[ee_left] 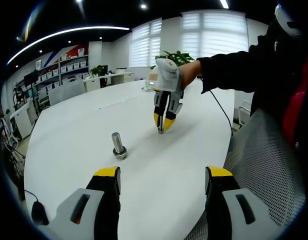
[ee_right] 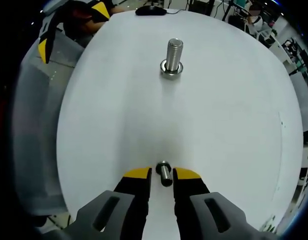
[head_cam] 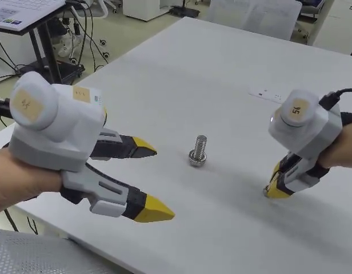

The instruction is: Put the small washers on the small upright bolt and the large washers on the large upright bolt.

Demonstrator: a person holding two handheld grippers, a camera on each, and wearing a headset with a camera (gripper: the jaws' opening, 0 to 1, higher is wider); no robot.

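Note:
A large steel bolt (head_cam: 198,150) (ee_left: 118,144) (ee_right: 172,56) stands upright mid-table with a washer ring around its base. My left gripper (head_cam: 152,178) (ee_left: 164,175) hovers open to the bolt's left, nothing between its yellow tips. My right gripper (head_cam: 275,189) (ee_right: 163,176) points down at the table to the bolt's right. Its jaws stand close on either side of a small bolt (ee_right: 164,173) (ee_left: 161,131), which stands on the white table (head_cam: 222,74). In the left gripper view the right gripper (ee_left: 163,122) appears beyond the large bolt.
A flush socket plate (head_cam: 266,94) lies on the table behind the right gripper. A grey mesh chair (head_cam: 33,254) (ee_left: 259,165) sits at the near table edge. A dark mouse (ee_right: 151,10) rests at the table's far side. A cart with cables (head_cam: 44,40) stands left.

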